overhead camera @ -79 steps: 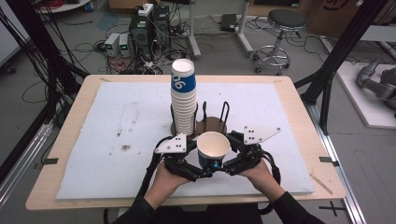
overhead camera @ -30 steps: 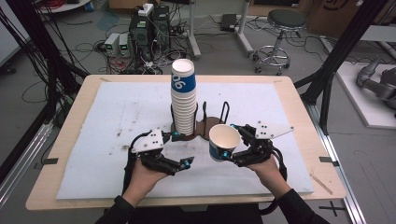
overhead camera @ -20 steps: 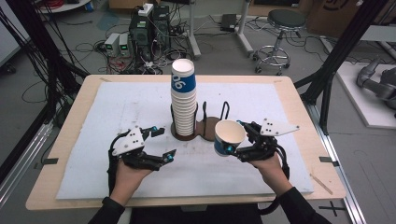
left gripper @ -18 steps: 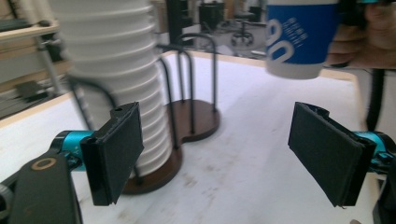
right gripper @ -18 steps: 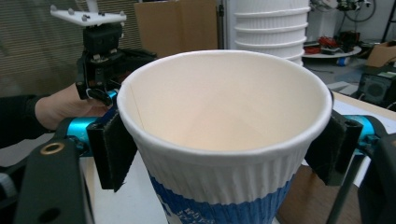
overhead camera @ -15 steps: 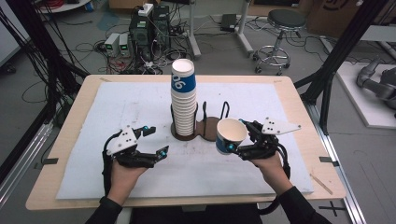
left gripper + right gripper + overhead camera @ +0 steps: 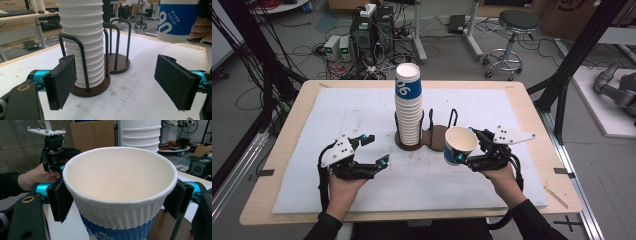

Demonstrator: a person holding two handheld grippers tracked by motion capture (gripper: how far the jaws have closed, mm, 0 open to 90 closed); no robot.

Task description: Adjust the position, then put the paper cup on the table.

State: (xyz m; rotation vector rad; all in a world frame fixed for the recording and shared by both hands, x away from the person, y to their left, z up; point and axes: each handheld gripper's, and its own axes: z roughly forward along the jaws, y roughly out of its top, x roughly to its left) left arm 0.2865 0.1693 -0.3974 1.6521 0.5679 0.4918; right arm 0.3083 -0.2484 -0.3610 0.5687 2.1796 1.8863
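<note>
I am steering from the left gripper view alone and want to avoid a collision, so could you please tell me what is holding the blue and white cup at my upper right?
Observer: The right gripper holds that single cup; in the right gripper view its pads press both sides of the cup wall.
Operator: Thank you. Is anything inside the cup?
Observer: No, the right gripper view looks straight into it and the inside is bare.
Operator: And where does my left gripper sit on the table?
Observer: In the high view the left gripper is open with nothing between its jaws, to the left of the cup holder, on the opposite side of the cup stack from the held cup.
</note>
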